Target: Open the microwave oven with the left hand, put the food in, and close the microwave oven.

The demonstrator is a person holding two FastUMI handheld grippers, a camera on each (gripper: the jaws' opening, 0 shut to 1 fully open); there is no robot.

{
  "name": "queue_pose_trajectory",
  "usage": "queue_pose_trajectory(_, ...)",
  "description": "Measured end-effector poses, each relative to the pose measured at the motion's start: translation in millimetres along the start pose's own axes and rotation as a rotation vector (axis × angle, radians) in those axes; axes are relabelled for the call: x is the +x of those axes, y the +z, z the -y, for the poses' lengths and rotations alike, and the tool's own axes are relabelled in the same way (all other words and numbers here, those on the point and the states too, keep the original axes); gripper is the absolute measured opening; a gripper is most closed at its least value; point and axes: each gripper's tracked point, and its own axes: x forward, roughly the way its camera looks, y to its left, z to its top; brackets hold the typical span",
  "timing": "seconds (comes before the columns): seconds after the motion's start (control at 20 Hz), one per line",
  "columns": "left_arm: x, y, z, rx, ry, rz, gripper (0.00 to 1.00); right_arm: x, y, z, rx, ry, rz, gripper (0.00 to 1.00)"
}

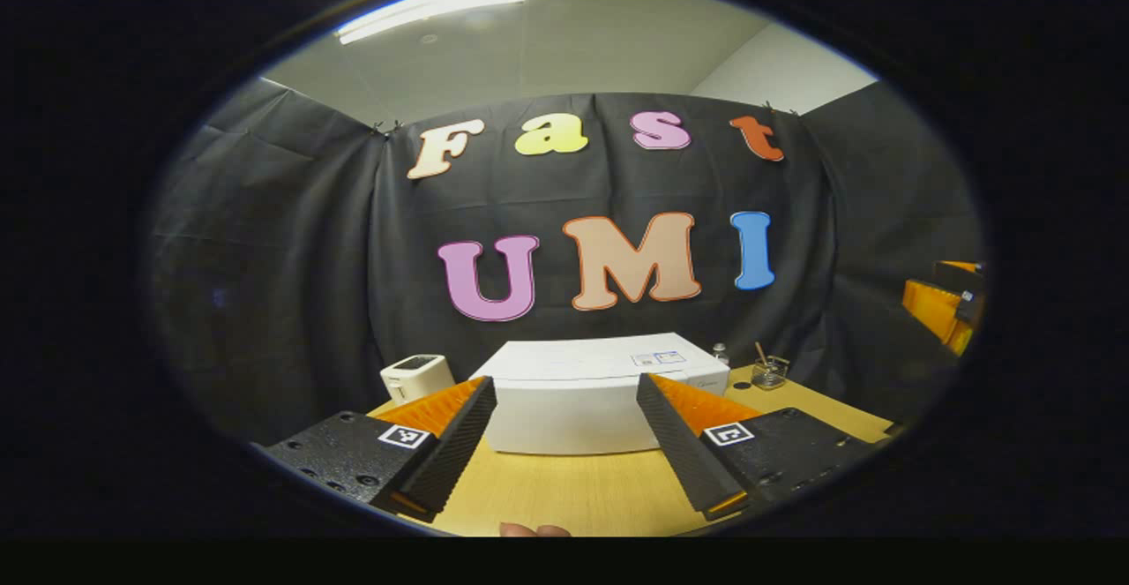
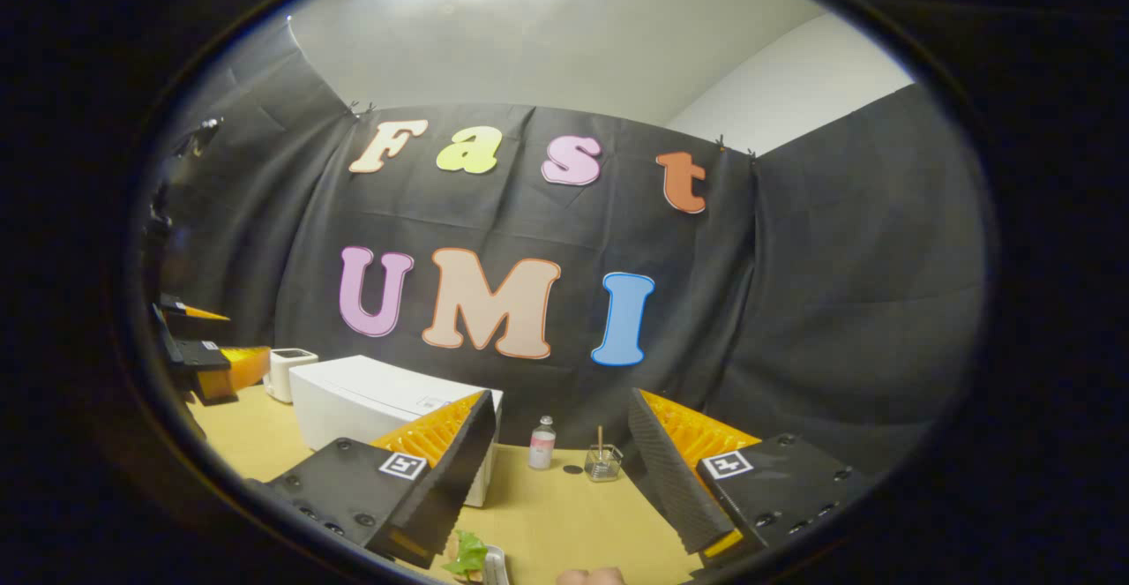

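The microwave, a white box with its door shut, sits at the back of the wooden surface, close to the black cloth wall. In the left gripper view it lies straight ahead, framed between the fingers. The left gripper hangs above the surface short of the microwave, its fingers spread wide with nothing between them. A small white appliance stands just left of the microwave; to its right are a small bottle and a glass jar with a stick in it.

In the right gripper view the food, something green and leafy on a white dish, lies at the bottom edge near the left finger. The right gripper has its fingers wide apart, holding nothing. The microwave is off to its left, with the bottle and jar ahead.
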Motion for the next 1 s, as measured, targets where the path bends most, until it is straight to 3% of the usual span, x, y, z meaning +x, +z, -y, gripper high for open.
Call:
queue_pose_trajectory(0.5,92.2,-103.7,73.3,-0.069,-0.091,-0.111,0.97,-8.3,-22.4,-1.5,-0.039,0.049,-0.038,0.96)
queue_pose_trajectory(1.0,160.3,-187.5,124.5,-0.046,-0.101,-0.254,0.98,-24.5,-35.3,40.1,-0.078,-0.024,-0.075,0.96)
